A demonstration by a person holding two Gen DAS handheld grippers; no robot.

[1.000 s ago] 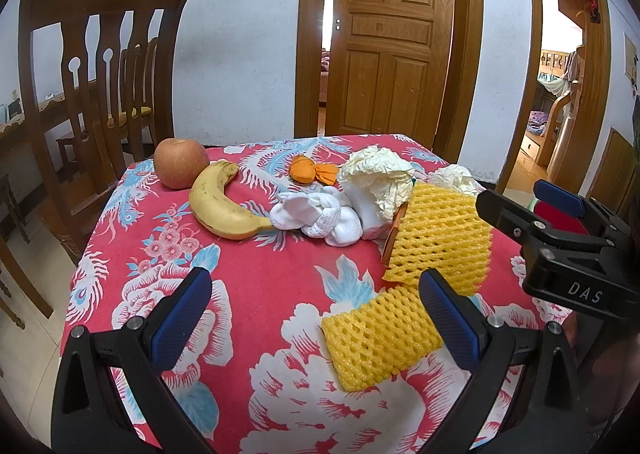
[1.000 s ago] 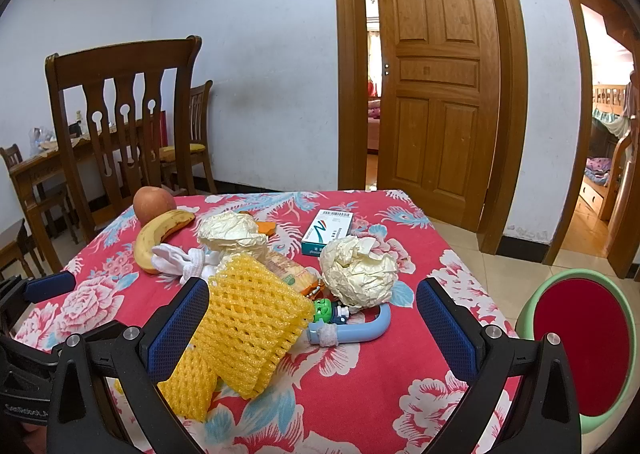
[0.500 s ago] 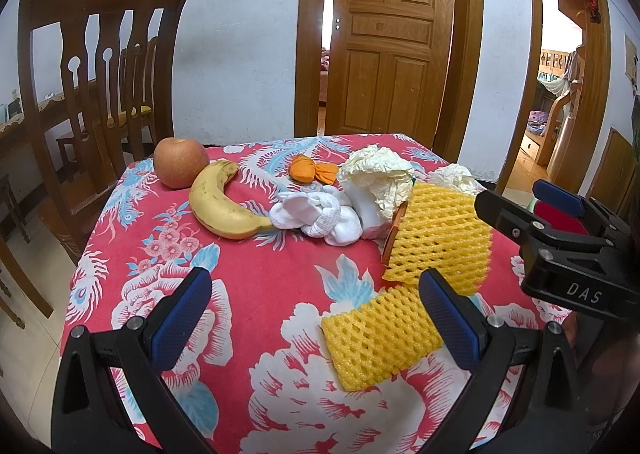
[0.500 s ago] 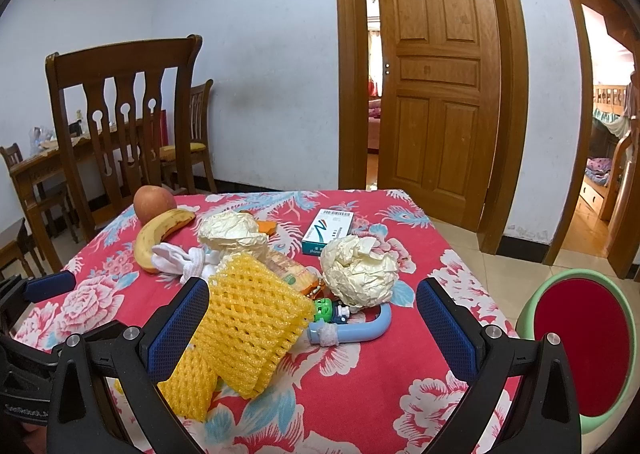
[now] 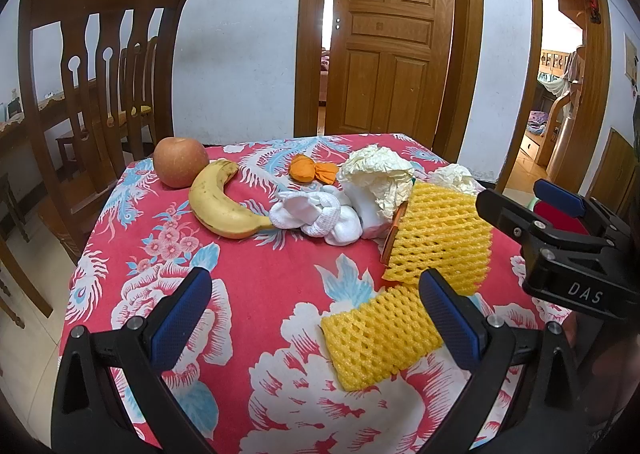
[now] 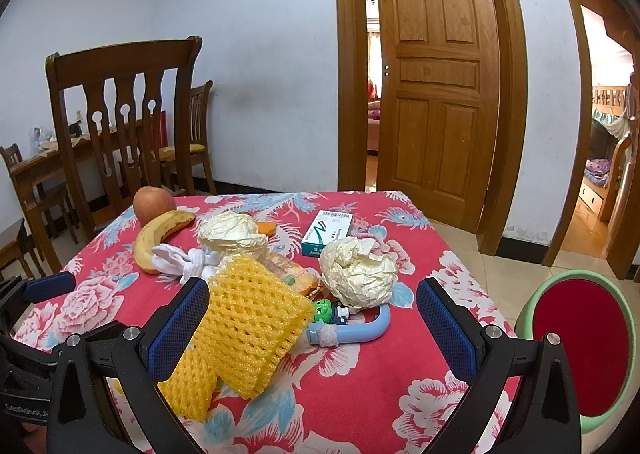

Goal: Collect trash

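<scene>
Both the left gripper (image 5: pixel 316 314) and right gripper (image 6: pixel 312 318) hang spread and empty, the flat foam net (image 5: pixel 380 338) lying just ahead-right of the left one, its long axis crosswise.

Red floral tablecloth (image 5: pixel 280 286), yellow foam nets (image 6: pixel 248 330), seemingly cream paper wads (image 6: pixel 360 278).

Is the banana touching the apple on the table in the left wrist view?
No: the banana lies just beside the apple, with a narrow strip of red tablecloth showing between them.
</scene>
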